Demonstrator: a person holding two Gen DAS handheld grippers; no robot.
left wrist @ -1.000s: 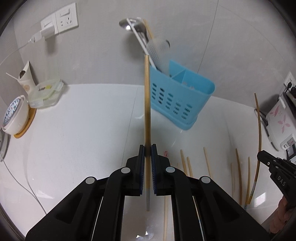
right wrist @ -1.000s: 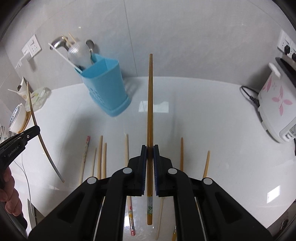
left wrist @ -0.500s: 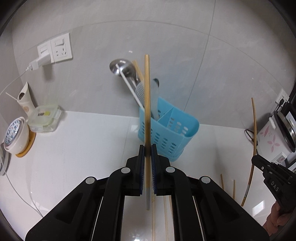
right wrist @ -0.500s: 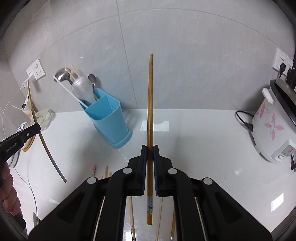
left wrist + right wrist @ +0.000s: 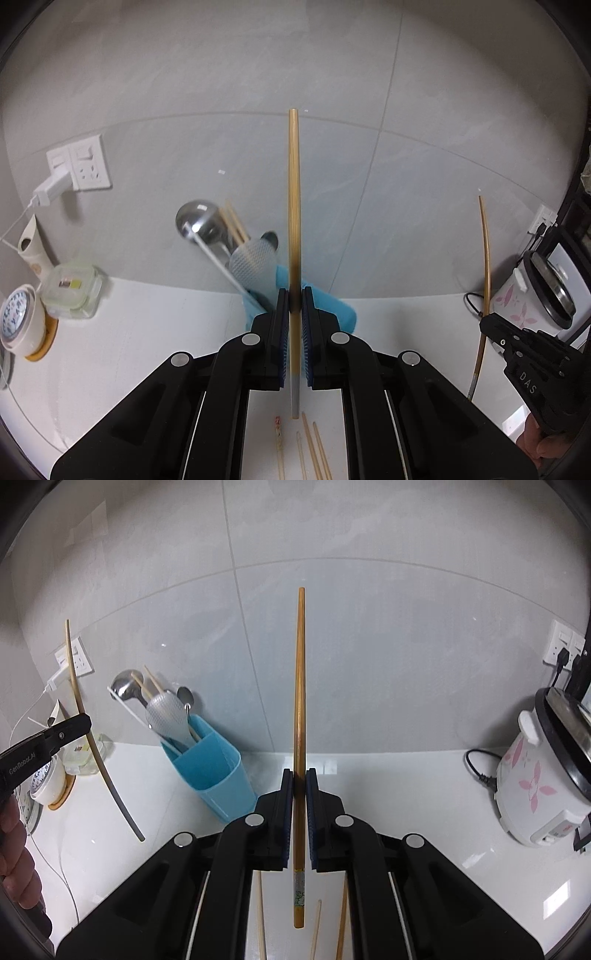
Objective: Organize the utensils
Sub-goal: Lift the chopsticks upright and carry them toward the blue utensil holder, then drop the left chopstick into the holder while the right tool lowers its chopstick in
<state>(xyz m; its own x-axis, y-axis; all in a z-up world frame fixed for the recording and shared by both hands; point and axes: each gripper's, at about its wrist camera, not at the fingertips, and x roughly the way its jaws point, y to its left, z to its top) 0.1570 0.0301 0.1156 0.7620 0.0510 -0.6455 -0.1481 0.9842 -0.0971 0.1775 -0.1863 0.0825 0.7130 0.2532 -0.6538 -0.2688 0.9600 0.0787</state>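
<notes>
My left gripper (image 5: 294, 295) is shut on a pale bamboo chopstick (image 5: 294, 192) that stands upright above the counter. My right gripper (image 5: 299, 775) is shut on a darker wooden chopstick (image 5: 300, 679), also upright. The blue utensil holder (image 5: 210, 775) stands by the wall with a ladle (image 5: 123, 688), a rice paddle (image 5: 164, 716) and chopsticks in it. In the left wrist view the holder (image 5: 336, 308) is mostly hidden behind my fingers. Several loose chopsticks (image 5: 314, 450) lie on the white counter below both grippers. Each gripper shows in the other's view: the right one (image 5: 491, 328), the left one (image 5: 83, 725).
A white rice cooker (image 5: 539, 775) with its black cord stands at the right. At the left are a patterned bowl on a wooden coaster (image 5: 18, 325), a lidded glass container (image 5: 72, 291) and a wall socket with a charger (image 5: 77, 166). The grey tiled wall is close behind.
Both grippers have risen and tilted up with their chopsticks. The holder and the counter have dropped lower in both views, and the loose chopsticks are now at the bottom edge.
</notes>
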